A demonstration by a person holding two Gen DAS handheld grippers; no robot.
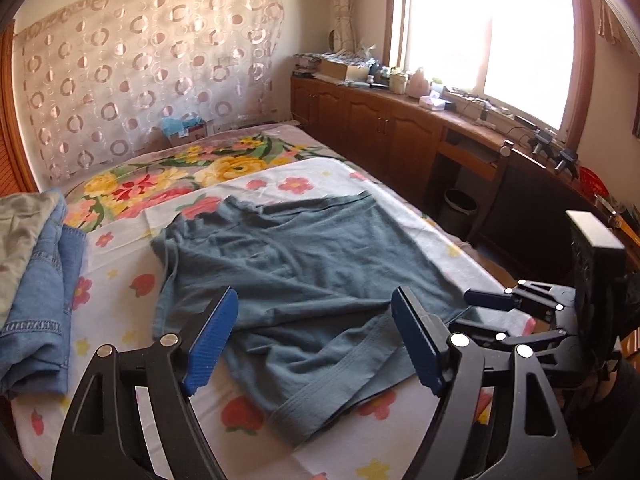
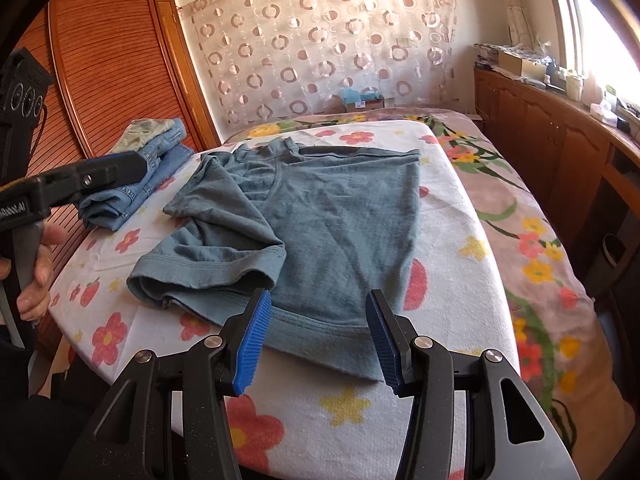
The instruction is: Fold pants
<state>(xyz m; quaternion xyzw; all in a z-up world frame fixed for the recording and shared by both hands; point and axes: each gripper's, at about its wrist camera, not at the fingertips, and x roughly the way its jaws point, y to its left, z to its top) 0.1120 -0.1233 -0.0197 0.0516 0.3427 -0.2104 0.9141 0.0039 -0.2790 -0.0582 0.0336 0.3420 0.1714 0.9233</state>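
Note:
Grey-blue shorts (image 1: 304, 280) lie spread on the floral bed cover, waistband at the far end, leg hems toward me; in the right wrist view the shorts (image 2: 320, 216) have the left leg crumpled and folded over. My left gripper (image 1: 316, 344) is open and empty above the near hem. My right gripper (image 2: 320, 340) is open and empty above the right leg's hem. The right gripper also shows at the right edge of the left wrist view (image 1: 492, 312), and the left gripper at the left of the right wrist view (image 2: 120, 172).
Folded denim jeans (image 1: 36, 292) are stacked at the bed's left side, also in the right wrist view (image 2: 148, 168). Wooden cabinets (image 1: 384, 128) with clutter run under the window on the right. A wooden wardrobe (image 2: 112, 64) stands left of the bed. A bin (image 1: 460, 208) stands by the cabinets.

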